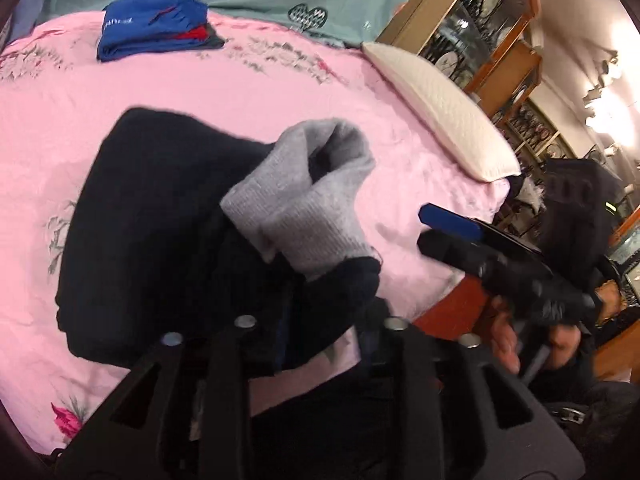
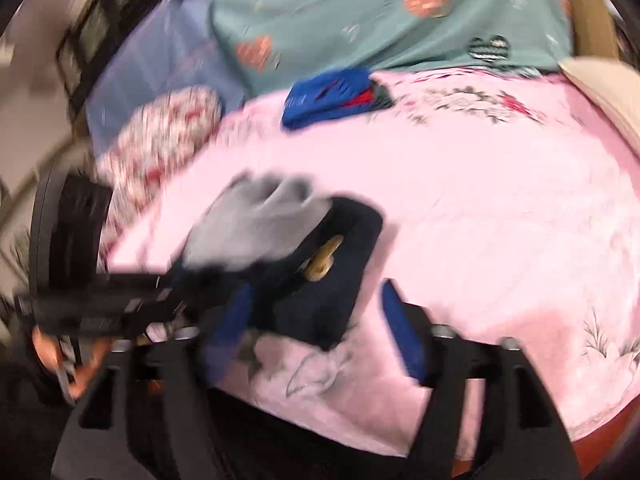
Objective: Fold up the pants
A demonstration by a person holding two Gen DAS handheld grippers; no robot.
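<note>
Dark navy pants (image 1: 160,216) with grey cuffs (image 1: 304,200) are lying folded on a pink bedsheet (image 1: 400,120). Right gripper (image 2: 320,332) is hovering spread, empty, at six o'clock. Left gripper (image 1: 320,320): grip state is hidden by cloth, cannot tell.

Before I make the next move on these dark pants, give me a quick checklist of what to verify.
1. Dark pants lie on the pink bedsheet: ok.
2. Grey cuffs lie flat: not ok, bunched up on top.
3. Right gripper open, nothing between its pads: ok.
4. Left gripper free of the cloth: cannot tell.
5. Folded blue garment lies apart from the pants: ok.
6. Fold edges line up: cannot tell, blurred.
</note>
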